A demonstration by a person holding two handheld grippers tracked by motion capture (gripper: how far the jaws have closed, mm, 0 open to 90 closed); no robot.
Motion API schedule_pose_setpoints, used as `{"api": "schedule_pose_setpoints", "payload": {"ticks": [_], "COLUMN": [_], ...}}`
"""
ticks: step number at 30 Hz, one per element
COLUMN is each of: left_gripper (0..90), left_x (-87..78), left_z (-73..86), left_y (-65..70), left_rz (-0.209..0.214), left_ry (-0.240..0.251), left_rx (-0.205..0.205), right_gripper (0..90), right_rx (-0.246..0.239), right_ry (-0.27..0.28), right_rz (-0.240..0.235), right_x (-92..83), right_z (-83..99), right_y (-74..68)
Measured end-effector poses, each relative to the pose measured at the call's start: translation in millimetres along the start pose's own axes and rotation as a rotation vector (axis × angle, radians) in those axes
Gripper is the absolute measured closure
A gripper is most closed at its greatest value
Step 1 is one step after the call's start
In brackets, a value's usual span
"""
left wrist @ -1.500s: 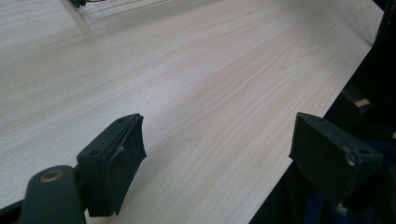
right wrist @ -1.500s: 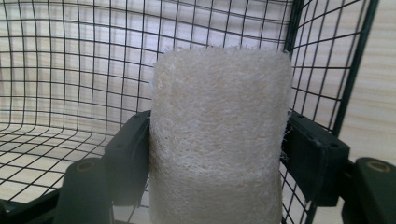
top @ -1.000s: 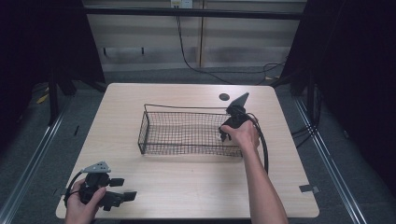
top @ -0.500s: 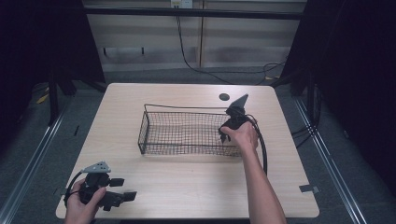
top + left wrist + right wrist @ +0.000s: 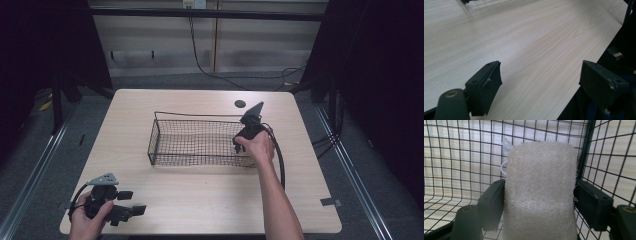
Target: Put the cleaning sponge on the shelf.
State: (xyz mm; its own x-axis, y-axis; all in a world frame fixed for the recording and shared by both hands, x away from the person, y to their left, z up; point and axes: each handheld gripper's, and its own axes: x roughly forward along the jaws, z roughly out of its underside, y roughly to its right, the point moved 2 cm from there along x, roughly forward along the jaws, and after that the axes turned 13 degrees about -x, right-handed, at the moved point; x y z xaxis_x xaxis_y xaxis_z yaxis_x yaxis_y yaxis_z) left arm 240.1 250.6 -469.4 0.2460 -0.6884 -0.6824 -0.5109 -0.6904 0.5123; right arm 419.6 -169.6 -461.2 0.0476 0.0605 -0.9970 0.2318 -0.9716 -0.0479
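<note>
The right tool (image 5: pixel 239 145) reaches down into the near right corner of the wire basket (image 5: pixel 200 142) on the table (image 5: pixel 200 200), and between its jaws stands a pale, fibrous scouring sponge (image 5: pixel 540 192). It appears to be setting the sponge down inside the basket: the jaws have just been opening, and in the right gripper view the left pad lies against the sponge while the right one seems to stand just off it, so the grip looks released or nearly so. The sponge sits upright, close to the basket's wall mesh. The right hand (image 5: pixel 257 145) holds its tool tilted forward and down over the basket rim, forearm stretched out from the table's near edge. The left tool (image 5: pixel 131 202) rests low at the near left corner, jaws wide apart and empty, likely parked out of the way
</note>
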Motion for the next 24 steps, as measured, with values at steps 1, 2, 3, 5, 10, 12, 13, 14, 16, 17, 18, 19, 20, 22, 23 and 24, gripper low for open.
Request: {"api": "schedule_pose_setpoints", "payload": {"ticks": [1, 2, 3, 5, 10, 12, 13, 14, 16, 17, 18, 19, 20, 22, 23, 24], "left_gripper": [17.4, 17.4, 17.4, 17.4, 17.4, 17.4, 17.4, 17.4, 17.4, 17.4, 17.4, 17.4, 17.3, 17.4, 17.4, 17.4], "left_x": [0.0, 0.0, 0.0, 0.0, 0.2, 0.1, 0.2, 0.2, 0.1, 0.1, 0.2, 0.5, 0.3, 0.3, 0.5, 0.6], "left_z": [0.0, 0.1, 0.1, 0.1, 0.0, -0.1, 0.0, -0.1, -0.1, -0.1, 0.0, 0.0, 0.0, 0.0, 0.1, 0.1], "left_y": [0.0, -0.1, -0.1, 0.1, 0.0, -0.3, -0.3, -0.2, -0.3, -0.3, -0.3, -0.3, -0.3, -0.1, 0.0, 0.0], "left_rz": [0.000, 0.000, 0.001, 0.002, 0.001, 0.001, 0.002, 0.001, 0.001, 0.001, 0.001, 0.001, -0.001, -0.002, -0.001, -0.001], "left_ry": [0.000, 0.000, 0.000, -0.001, -0.001, -0.007, -0.007, -0.007, -0.006, -0.006, -0.005, -0.003, -0.006, -0.008, -0.007, -0.007], "left_rx": [0.000, -0.001, -0.001, 0.000, 0.001, 0.008, 0.008, 0.008, 0.008, 0.007, 0.007, 0.007, 0.008, 0.008, 0.008, 0.007], "right_gripper": [28.1, 28.0, 28.0, 28.0, 26.9, 24.9, 24.1, 23.6, 21.0, 20.5, 20.6, 20.5, 20.5, 20.5, 20.9, 21.0], "right_rx": [0.000, 0.001, -0.002, 0.002, 0.000, -0.004, -0.004, -0.002, -0.004, -0.010, -0.006, 0.000, -0.008, -0.012, -0.015, -0.016], "right_ry": [0.000, 0.002, -0.003, 0.001, -0.004, -0.005, -0.006, -0.003, 0.002, 0.001, 0.000, 0.003, 0.007, 0.014, 0.018, 0.021], "right_rz": [0.001, 0.005, 0.008, 0.009, 0.012, 0.002, -0.002, -0.003, -0.003, -0.006, -0.011, -0.011, -0.012, -0.021, -0.019, -0.021], "right_x": [0.5, 0.8, 1.0, 1.6, 0.3, 0.1, -0.2, -0.3, -0.8, -1.0, -1.6, -2.7, -3.7, -5.7, -6.9, -8.3], "right_z": [-0.2, -0.5, -0.7, -0.9, -0.7, -0.6, -0.6, -0.5, -0.1, 0.2, 0.4, 0.6, 1.1, 1.9, 2.3, 2.8], "right_y": [-0.4, -0.6, -0.9, -1.1, -0.7, -0.9, -1.1, -1.3, -1.4, -1.5, -1.7, -1.7, -1.2, -0.7, -0.5, -0.4]}}
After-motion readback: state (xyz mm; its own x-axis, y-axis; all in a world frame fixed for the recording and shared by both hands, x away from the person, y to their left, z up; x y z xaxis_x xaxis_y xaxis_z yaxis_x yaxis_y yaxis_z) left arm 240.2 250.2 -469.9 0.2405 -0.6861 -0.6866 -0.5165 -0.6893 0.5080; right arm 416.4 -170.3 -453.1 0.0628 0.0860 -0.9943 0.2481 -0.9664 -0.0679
